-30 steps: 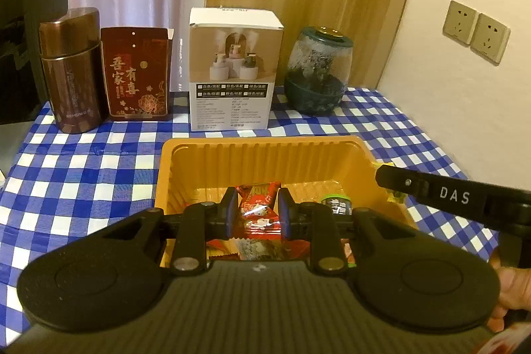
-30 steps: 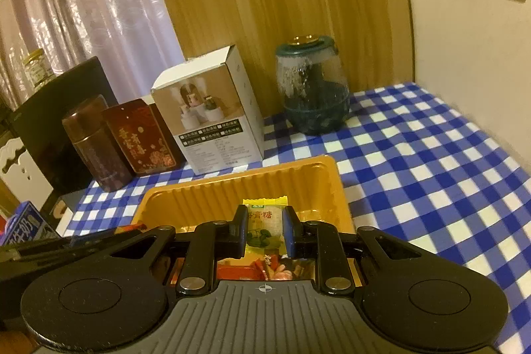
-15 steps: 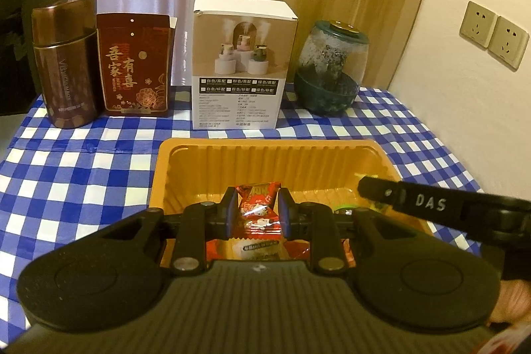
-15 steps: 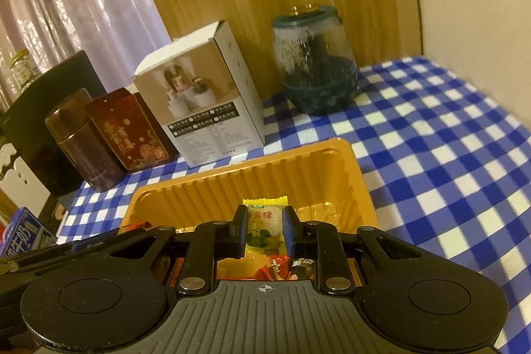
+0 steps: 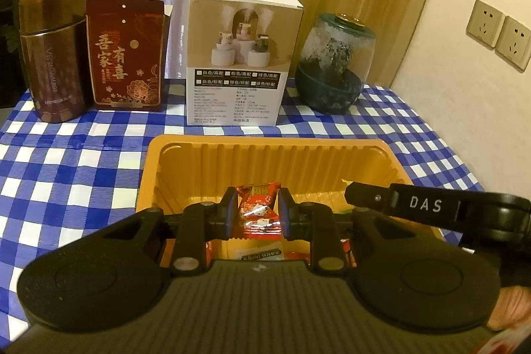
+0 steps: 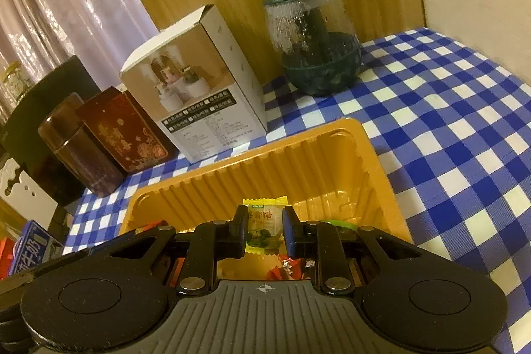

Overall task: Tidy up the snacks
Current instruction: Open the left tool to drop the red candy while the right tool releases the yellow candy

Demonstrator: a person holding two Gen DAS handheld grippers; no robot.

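An orange plastic tray (image 5: 265,155) sits on the blue checked tablecloth; it also shows in the right wrist view (image 6: 275,165). My left gripper (image 5: 258,204) is shut on a red snack packet (image 5: 257,208) and holds it over the tray's near part. My right gripper (image 6: 265,221) is shut on a yellow-green candy packet (image 6: 264,226) over the same tray. Several packets (image 5: 262,252) lie on the tray floor. The right gripper's finger (image 5: 431,208) crosses the left wrist view at the right.
Behind the tray stand a brown canister (image 5: 53,55), a dark red box (image 5: 127,55), a white carton (image 5: 242,55) and a glass jar with a green base (image 5: 333,65). A wall (image 5: 464,88) with sockets is on the right. A blue milk carton (image 6: 31,247) is at the left.
Both grippers have moved forward and lower over the tray, each still holding its packet. The right gripper has tilted, so the tray and table look slanted.
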